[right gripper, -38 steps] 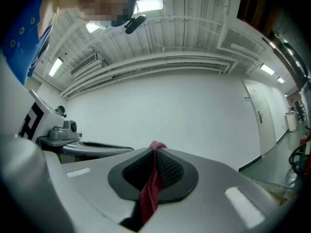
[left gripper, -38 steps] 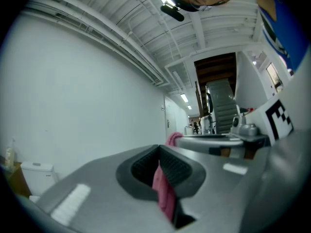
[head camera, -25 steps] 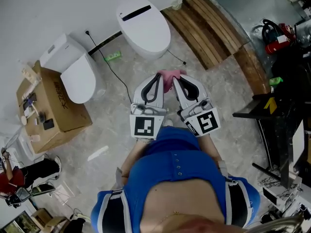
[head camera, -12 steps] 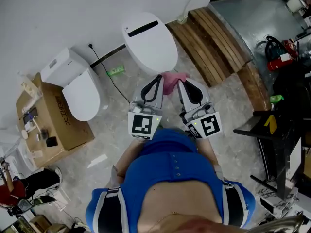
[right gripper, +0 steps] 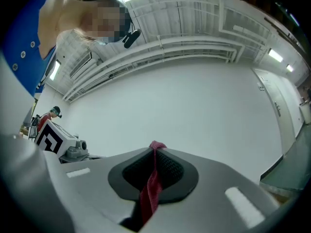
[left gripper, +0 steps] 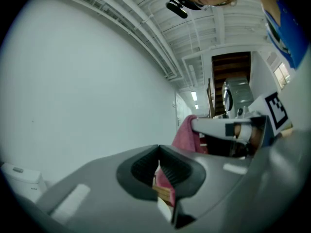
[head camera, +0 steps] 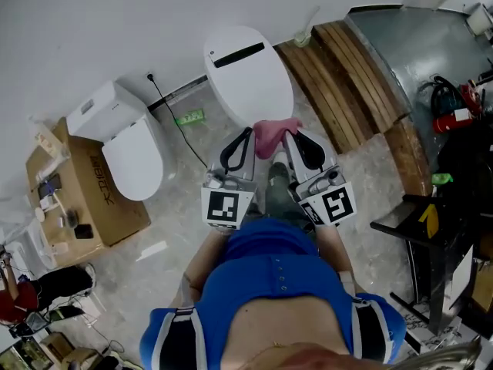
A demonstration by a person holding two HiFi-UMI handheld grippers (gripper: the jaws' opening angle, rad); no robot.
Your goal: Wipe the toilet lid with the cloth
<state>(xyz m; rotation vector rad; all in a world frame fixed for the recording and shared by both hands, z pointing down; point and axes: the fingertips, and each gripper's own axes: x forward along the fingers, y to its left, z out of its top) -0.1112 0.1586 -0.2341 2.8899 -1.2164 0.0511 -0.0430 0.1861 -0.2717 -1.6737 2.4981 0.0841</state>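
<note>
Right gripper (head camera: 290, 136): fingers pressed together on a strip of the pink cloth (head camera: 274, 132), which we see bunched at the near edge of the closed white toilet lid (head camera: 248, 75); we cannot tell if it touches the lid. Left gripper (head camera: 246, 132), just left of it: fingers closed tip to tip, nothing clamped. At left on the floor (head camera: 181, 214), a cardboard box (head camera: 92, 195) carries a few small items on its top, beside a second toilet (head camera: 131, 156).

light: bright, even | shadows: soft | edges: fisheye warp, dark corners
</note>
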